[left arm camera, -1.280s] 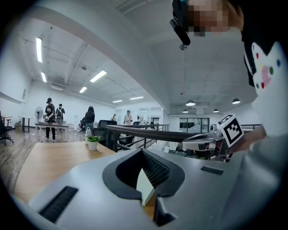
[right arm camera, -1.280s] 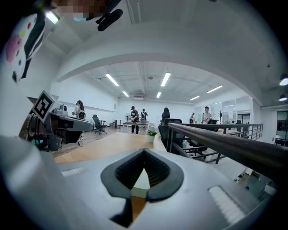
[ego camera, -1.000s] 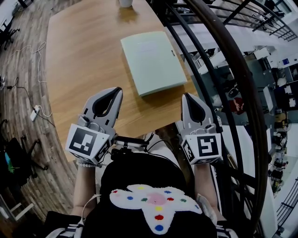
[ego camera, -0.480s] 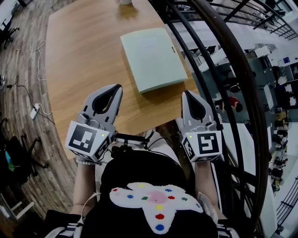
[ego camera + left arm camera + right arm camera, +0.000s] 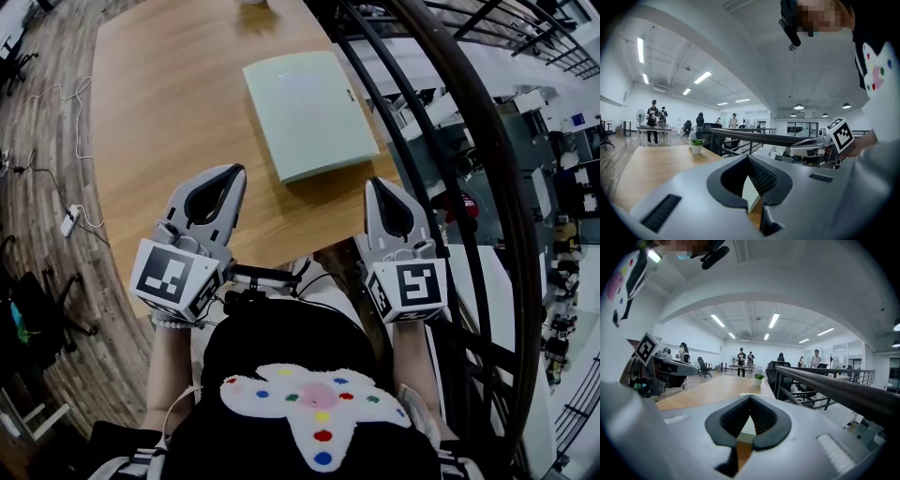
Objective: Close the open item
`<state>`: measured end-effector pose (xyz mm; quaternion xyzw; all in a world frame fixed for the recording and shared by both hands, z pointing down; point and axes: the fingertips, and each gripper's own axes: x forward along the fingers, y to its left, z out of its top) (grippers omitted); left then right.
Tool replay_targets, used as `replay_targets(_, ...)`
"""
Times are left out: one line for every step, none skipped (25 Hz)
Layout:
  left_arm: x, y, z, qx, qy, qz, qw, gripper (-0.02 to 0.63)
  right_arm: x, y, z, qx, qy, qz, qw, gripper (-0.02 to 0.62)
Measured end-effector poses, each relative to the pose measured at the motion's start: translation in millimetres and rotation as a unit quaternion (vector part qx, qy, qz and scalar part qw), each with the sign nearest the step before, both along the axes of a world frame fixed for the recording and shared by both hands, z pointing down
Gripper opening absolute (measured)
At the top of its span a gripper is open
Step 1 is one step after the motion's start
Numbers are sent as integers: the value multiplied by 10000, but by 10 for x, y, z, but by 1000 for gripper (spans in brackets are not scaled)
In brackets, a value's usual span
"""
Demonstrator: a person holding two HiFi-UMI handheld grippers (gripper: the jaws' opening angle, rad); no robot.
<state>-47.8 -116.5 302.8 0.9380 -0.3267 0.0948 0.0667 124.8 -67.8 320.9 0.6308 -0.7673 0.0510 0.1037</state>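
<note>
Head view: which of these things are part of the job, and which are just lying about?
Part of the job:
- pale green folder, lying flat on the wooden table
- left hand-held gripper and right hand-held gripper, both shut and empty

Just lying about:
- potted plant at the table's far end
- black railing
- white power strip on the floor

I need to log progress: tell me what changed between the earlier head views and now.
Nothing visibly changed. The left gripper and right gripper stay shut and empty at the near edge of the table, and the green folder lies flat, untouched.
</note>
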Motion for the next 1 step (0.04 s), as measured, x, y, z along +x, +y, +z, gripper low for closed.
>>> replay_targets(0,-5,-2,6,4,1,10000,6,-4,-6,1,0,6,-5,10000,8)
